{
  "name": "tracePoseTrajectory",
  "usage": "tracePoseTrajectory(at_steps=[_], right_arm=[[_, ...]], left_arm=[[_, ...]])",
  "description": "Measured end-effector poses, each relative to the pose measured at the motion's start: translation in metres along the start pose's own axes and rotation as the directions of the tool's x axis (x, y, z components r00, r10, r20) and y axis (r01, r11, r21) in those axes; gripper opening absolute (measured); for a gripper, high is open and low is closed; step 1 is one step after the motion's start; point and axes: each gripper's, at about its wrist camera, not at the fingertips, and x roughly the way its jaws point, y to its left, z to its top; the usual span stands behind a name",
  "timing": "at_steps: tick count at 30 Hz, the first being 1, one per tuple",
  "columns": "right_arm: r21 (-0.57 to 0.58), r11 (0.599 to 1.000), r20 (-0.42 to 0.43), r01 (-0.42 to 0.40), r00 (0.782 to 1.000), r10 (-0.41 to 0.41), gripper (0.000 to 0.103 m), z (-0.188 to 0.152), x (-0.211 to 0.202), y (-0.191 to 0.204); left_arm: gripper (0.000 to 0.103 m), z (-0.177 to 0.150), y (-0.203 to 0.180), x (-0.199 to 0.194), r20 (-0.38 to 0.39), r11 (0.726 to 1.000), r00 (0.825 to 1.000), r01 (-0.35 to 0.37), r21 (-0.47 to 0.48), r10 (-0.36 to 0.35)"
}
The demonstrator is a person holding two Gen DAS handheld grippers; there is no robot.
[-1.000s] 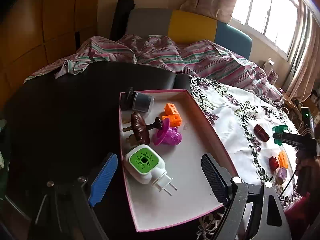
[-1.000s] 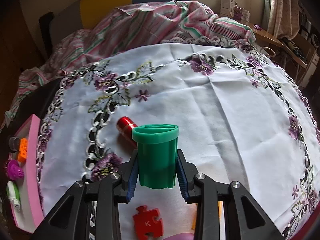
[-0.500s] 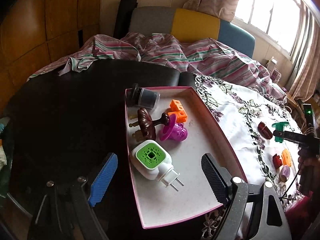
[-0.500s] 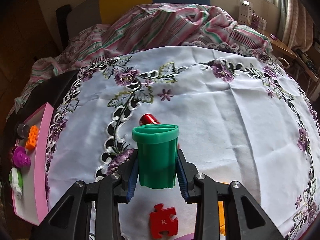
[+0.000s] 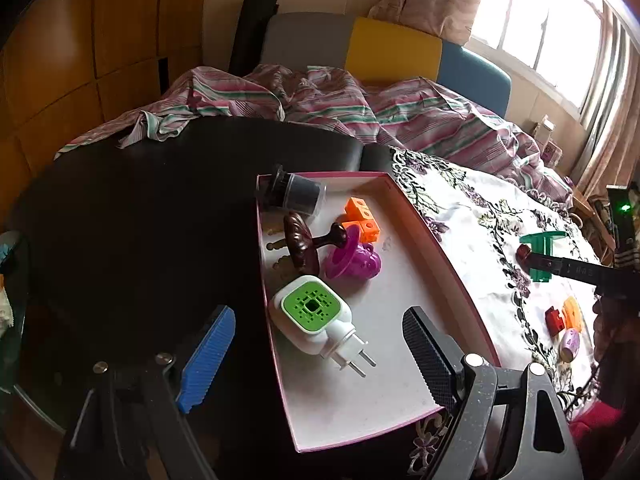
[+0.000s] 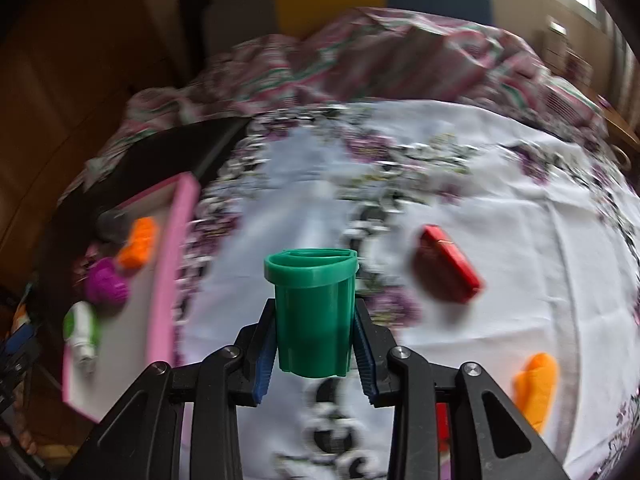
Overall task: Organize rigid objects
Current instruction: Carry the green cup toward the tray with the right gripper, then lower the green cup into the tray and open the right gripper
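The right hand-held gripper clamps the green cup by its lower walls above the bench, near the pink tray. It looks light, stiff, slick plastic. The left hand-held gripper hangs released over the tray.

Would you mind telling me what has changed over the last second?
The right gripper, jaws still shut on the green cup, has carried it toward the pink tray; the red cylinder now lies to its right. The left gripper stays open over the tray, whose contents are unmoved.
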Motion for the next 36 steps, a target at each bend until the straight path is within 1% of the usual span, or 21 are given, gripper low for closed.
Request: tracePoseTrajectory(at_steps=[3,5,8,13,15,17,20,22,23,26,28,30,33,36], right_arm=[[-0.049,0.997,0.008,-0.057,0.998,0.058,0.034,0.001,-0.005,0.034],[-0.076,0.991,0.01,-0.108,0.994,0.109,0.034,0.002,-0.008,0.057],[-0.129,0.979,0.003,-0.16,0.987,0.162,0.034,0.004,-0.011,0.089],[-0.184,0.958,-0.05,-0.221,0.975,0.215,0.034,0.005,0.002,0.136],[-0.199,0.952,-0.068,-0.231,0.973,0.222,0.034,0.005,0.009,0.15],[-0.209,0.95,-0.087,-0.233,0.972,0.219,0.034,0.006,0.019,0.162],[-0.212,0.954,-0.111,-0.21,0.975,0.19,0.034,0.008,0.036,0.173],[-0.207,0.955,-0.131,-0.213,0.973,0.188,0.034,0.008,0.046,0.177],[-0.213,0.956,-0.14,-0.201,0.975,0.173,0.034,0.009,0.053,0.18],[-0.224,0.967,-0.149,-0.118,0.985,0.085,0.034,0.013,0.074,0.182],[-0.225,0.971,-0.165,-0.085,0.985,0.048,0.034,0.014,0.085,0.181],[-0.213,0.973,-0.185,-0.086,0.982,0.046,0.034,0.014,0.093,0.179],[-0.227,0.972,-0.17,-0.061,0.985,0.022,0.035,0.012,0.097,0.182],[-0.213,0.975,-0.174,-0.069,0.984,0.032,0.035,0.012,0.098,0.182]], left_arm=[[0.087,-0.001,0.003,0.0,-0.001,1.0,1.0,0.003,-0.006,-0.003],[0.087,-0.001,0.006,0.0,-0.003,1.0,1.0,0.003,-0.013,-0.004],[0.087,-0.002,0.009,-0.001,-0.001,1.0,1.0,0.003,-0.017,-0.003],[0.086,-0.003,0.013,-0.003,0.006,1.0,1.0,0.002,-0.017,-0.001],[0.086,-0.004,0.016,-0.003,0.006,1.0,1.0,0.001,-0.025,-0.001],[0.086,-0.004,0.02,-0.004,0.007,1.0,1.0,-0.004,-0.03,0.004],[0.086,-0.005,0.023,-0.004,0.008,0.999,1.0,-0.01,-0.034,0.01],[0.086,-0.005,0.023,-0.004,0.01,0.999,1.0,-0.016,-0.031,0.016],[0.086,-0.004,0.024,-0.004,0.011,0.999,1.0,-0.019,-0.03,0.02],[0.086,-0.003,0.025,-0.006,0.014,0.999,1.0,-0.022,-0.031,0.022],[0.086,-0.003,0.026,-0.006,0.014,0.999,1.0,-0.02,-0.031,0.021],[0.086,-0.003,0.026,-0.006,0.014,0.999,1.0,-0.02,-0.029,0.021],[0.086,-0.004,0.026,-0.007,0.014,0.999,1.0,-0.019,-0.028,0.019],[0.086,-0.004,0.025,-0.008,0.014,0.999,1.0,-0.018,-0.028,0.019]])
